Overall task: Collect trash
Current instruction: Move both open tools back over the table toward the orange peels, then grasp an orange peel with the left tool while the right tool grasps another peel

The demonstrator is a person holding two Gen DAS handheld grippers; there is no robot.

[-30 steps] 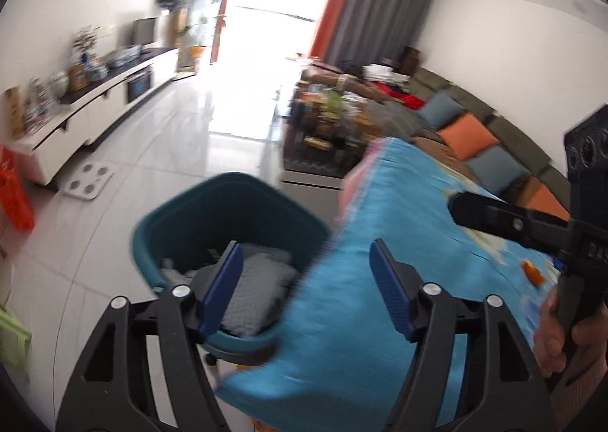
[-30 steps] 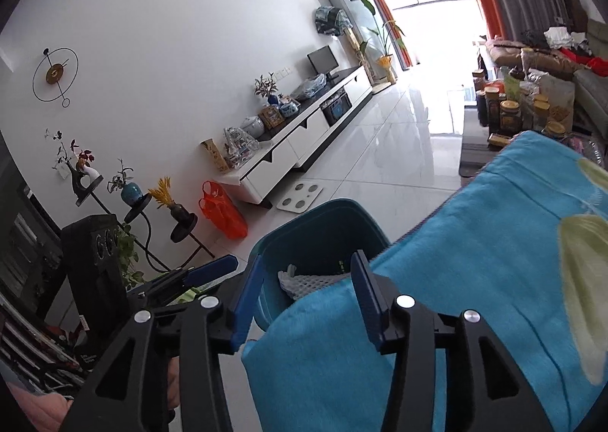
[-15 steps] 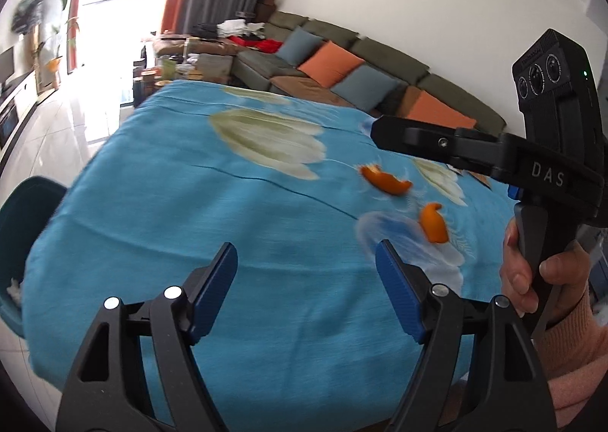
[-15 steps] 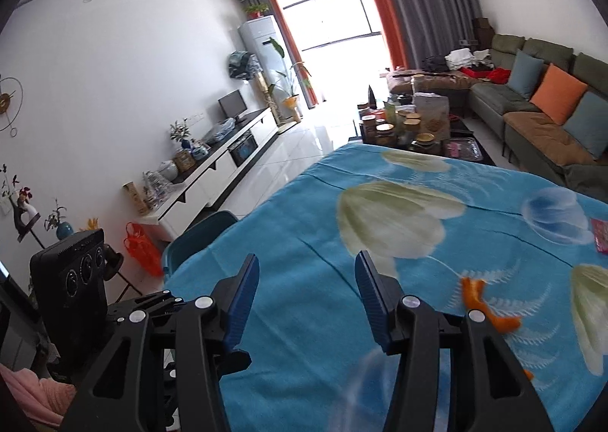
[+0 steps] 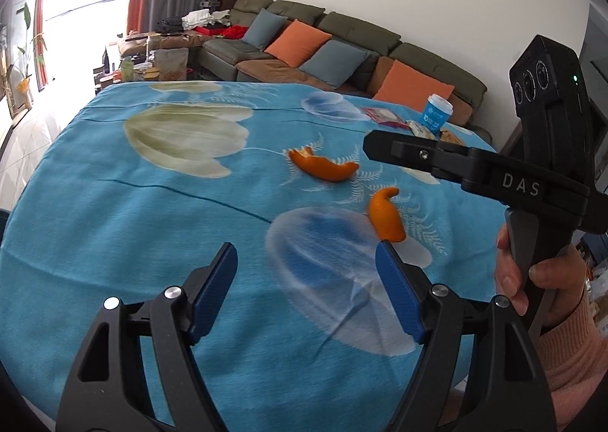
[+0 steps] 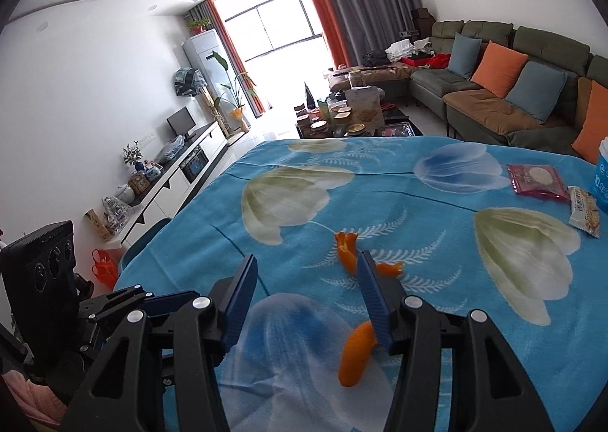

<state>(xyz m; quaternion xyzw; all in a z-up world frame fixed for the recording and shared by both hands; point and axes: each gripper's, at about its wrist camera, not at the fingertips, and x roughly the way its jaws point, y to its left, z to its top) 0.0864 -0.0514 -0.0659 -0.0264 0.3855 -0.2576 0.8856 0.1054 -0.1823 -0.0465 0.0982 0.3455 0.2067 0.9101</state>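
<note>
Two grippers now swung off the bin and over the table, both empty, peel ahead.

Left gripper (image 5: 306, 291) jaws wide apart, nothing between; right gripper (image 6: 306, 297) jaws about half apart, also bare. A second ago both wrist views showed the teal bin with wadded trash at the table edge; now both look across the blue tablecloth (image 5: 114, 234), so a drop-off looks done and the next pickup is starting. Two orange peel pieces remain: near peel (image 5: 385, 217) centre-right of the left view, just above the right pad; far peel (image 5: 323, 166) beyond it. Upper right: snack wrappers (image 6: 537, 181) and a blue paper cup (image 5: 436, 113). Readable writing: "DAS" on the right gripper's body, right side of the left view; cup print unreadable.
</note>
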